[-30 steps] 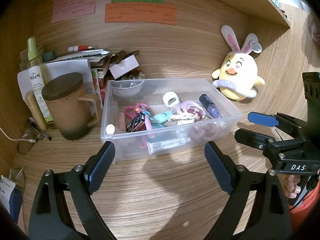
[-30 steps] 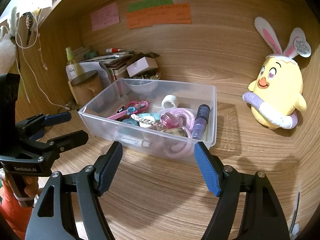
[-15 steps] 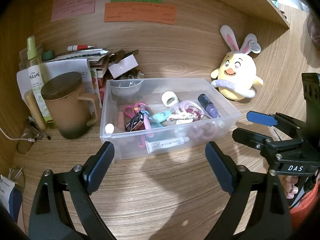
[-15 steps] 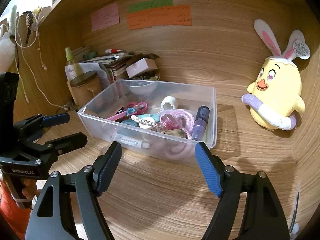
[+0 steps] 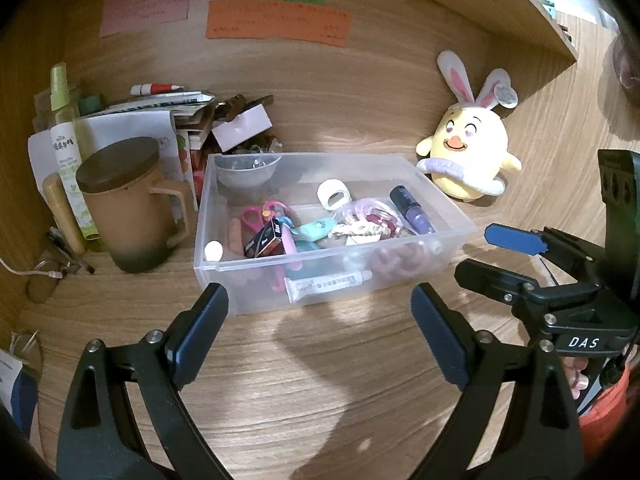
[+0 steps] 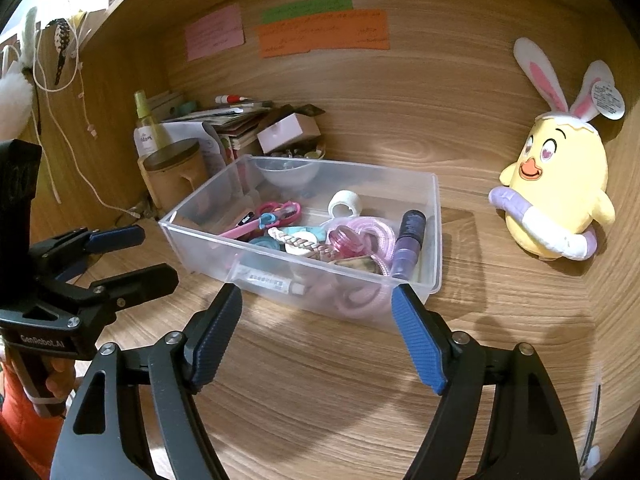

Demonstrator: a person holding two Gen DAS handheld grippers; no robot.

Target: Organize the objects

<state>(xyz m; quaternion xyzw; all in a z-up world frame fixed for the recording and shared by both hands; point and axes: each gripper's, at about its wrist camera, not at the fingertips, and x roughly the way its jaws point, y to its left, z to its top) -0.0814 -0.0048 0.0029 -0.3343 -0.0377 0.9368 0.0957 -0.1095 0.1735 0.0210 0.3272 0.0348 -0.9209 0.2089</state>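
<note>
A clear plastic bin [image 5: 320, 276] sits on the wooden surface [image 5: 304, 380] in front of both cameras, near the back wall. The left hand-held gripper [image 5: 320, 332] hovers just short of the bin's near wall with its jaws spread wide and nothing between them; the right hand-held gripper [image 6: 318, 332] is likewise spread and empty, facing the bin's near right corner. Each gripper also shows at the edge of the other's view, jaws parted. Inside the bin lies a jumble: a white tube [image 5: 328, 283] along the front wall, pink scissors [image 5: 260, 216], a small black box [image 5: 264, 242], a white tape roll [image 5: 334, 196], a purple bottle [image 5: 412, 210] lying along the right side, a coiled pink cord [image 6: 376, 232], a braided hair tie [image 6: 300, 242] and a small clear bowl [image 5: 248, 170] in the back left corner. To the left of the bin, close beside it, stands a brown lidded mug [image 5: 128, 204], with a green spray bottle [image 5: 66, 148] behind it and a stack of papers [image 5: 160, 120] against the wall; a red and white marker [image 5: 156, 89] rests on top of the stack. To the right of the bin, apart from it, a yellow plush chick with rabbit ears [image 5: 470, 148] sits against the wall. Pink, green and orange notes [image 5: 276, 24] are stuck high on the back wall.
</note>
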